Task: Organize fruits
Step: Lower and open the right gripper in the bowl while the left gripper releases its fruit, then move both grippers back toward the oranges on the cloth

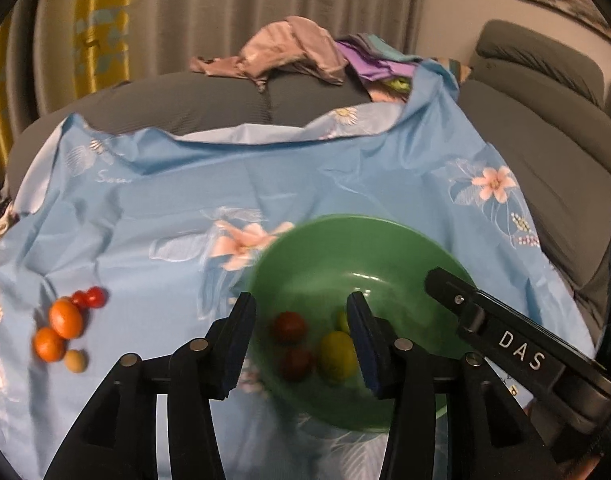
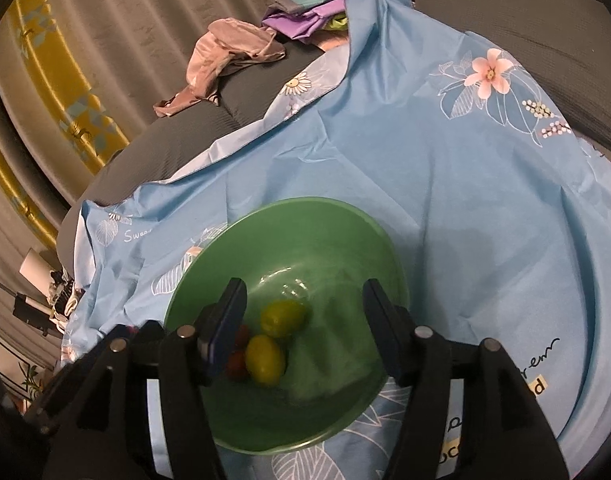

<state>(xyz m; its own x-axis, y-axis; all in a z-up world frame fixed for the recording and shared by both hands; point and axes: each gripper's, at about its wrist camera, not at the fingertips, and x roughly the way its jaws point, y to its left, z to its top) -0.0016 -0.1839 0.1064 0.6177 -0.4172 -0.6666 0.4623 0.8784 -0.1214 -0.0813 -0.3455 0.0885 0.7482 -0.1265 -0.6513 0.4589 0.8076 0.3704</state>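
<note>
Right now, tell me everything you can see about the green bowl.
The green bowl is round, deep and glossy, plastic by the look of it, standing upright on the blue floral cloth. Inside lie two yellow-green fruits and two small red ones, gathered at the bottom. Both grippers hang open above it, the left gripper and the right gripper, neither visibly touching the rim. More fruit lies outside it on the cloth, apart from the bowl.

Dim, soft indoor light, weak shadows. Heavy fisheye bending, black vignette at corners. Motion blur smears green bowl [image 1: 305, 248] and fruit between left gripper [image 1: 301, 344] fingers; faint glare on bowl floor.
</note>
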